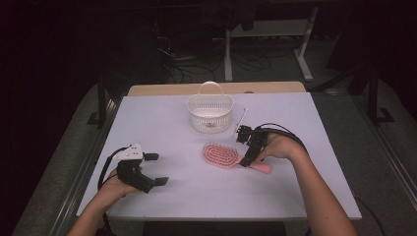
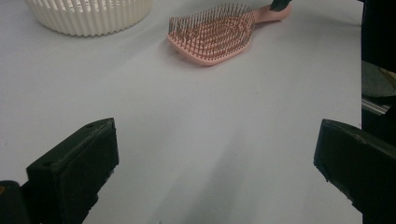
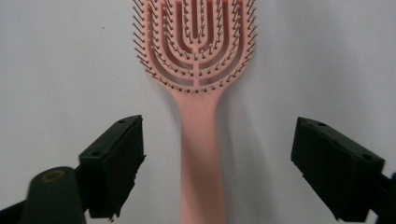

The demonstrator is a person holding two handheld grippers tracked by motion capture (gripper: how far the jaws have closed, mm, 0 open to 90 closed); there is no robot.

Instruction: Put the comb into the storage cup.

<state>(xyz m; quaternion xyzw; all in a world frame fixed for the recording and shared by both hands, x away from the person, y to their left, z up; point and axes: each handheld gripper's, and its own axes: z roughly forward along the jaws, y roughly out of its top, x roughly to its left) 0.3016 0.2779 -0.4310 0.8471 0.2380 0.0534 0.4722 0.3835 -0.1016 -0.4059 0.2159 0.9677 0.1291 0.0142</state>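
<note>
The pink hairbrush (image 3: 198,93) lies bristles up on the white worktop (image 1: 172,196), its handle running straight between the spread jaws of the right gripper (image 3: 217,163), touching neither. The handle's end is cut off at the bottom of the right gripper view. The left gripper (image 2: 215,172), also spread wide, holds nothing, well apart from the brush.

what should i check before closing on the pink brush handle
1. Hairbrush handle lies between the right hand-held gripper jaws: ok.
2. Jaws open, pads clear of the handle: ok.
3. Brush flat on the table, bristles up: ok.
4. Basket upright behind the brush: ok.
5. Left hand-held gripper open, away from the brush: ok.
6. Jaw height against the tabletop: cannot tell.
</note>
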